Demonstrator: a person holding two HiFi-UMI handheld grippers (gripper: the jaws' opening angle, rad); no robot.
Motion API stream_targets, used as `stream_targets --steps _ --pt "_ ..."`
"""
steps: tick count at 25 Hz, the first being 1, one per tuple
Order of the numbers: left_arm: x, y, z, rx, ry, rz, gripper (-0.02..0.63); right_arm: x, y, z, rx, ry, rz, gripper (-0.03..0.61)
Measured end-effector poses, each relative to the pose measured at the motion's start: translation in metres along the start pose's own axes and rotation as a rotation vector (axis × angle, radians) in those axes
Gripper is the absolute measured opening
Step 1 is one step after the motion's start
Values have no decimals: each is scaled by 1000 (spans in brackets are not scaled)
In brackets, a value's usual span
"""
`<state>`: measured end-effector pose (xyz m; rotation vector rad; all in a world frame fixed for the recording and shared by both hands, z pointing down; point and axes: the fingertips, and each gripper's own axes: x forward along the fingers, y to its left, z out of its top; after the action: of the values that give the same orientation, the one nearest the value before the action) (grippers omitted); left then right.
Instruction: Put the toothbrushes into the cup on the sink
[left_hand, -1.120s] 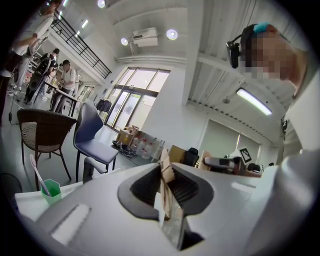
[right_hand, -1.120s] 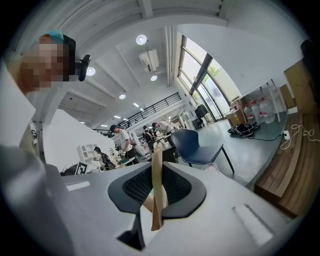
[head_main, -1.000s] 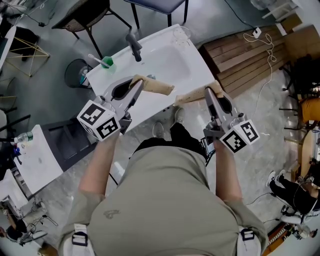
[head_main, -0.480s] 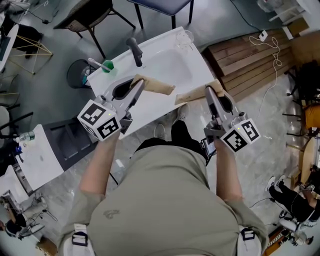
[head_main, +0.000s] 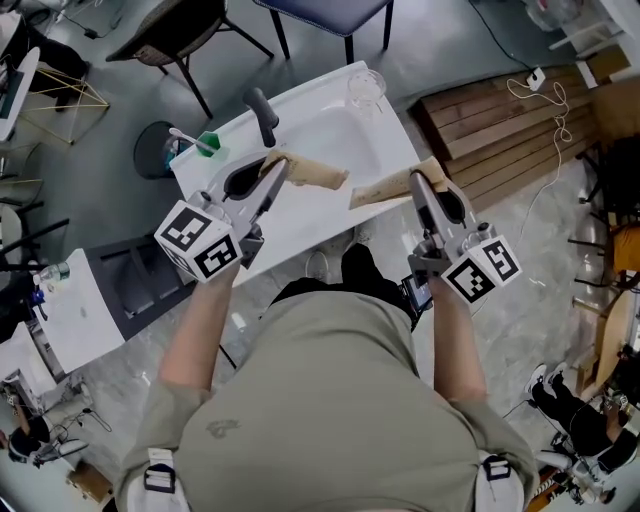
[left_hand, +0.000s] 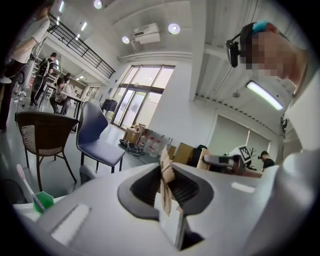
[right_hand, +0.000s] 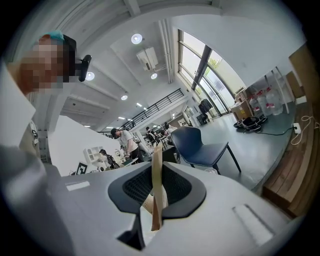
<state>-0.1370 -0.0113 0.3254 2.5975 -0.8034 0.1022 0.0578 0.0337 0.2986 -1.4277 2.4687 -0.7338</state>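
My left gripper (head_main: 272, 168) is shut on a brown cardboard packet piece (head_main: 312, 173) that sticks out to the right over the white sink (head_main: 300, 220). My right gripper (head_main: 416, 183) is shut on a second brown cardboard piece (head_main: 383, 188) pointing left. The two loose ends nearly meet above the sink's front rim. Each gripper view shows its strip edge-on between the jaws, the left piece (left_hand: 165, 175) and the right piece (right_hand: 156, 186). A green cup (head_main: 209, 144) with a white toothbrush (head_main: 184, 137) stands at the sink's back left corner. A clear glass cup (head_main: 366, 88) stands at the back right.
A dark faucet (head_main: 262, 115) rises at the back of the sink. Chairs (head_main: 330, 12) stand behind it and a round bin (head_main: 152, 150) sits to the left. Wooden pallets (head_main: 495, 120) lie to the right. A white side table (head_main: 70, 320) is at my left.
Both grippers keep their hold on the cardboard pieces in the same place. Only the head view has shifted a little, so the sink sits slightly lower in the frame.
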Motion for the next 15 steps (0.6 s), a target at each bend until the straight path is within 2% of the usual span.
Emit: stream_targets --steps 15 --pt "56 12 7 5 9 74 43 28 -60 22 25 46 62 53"
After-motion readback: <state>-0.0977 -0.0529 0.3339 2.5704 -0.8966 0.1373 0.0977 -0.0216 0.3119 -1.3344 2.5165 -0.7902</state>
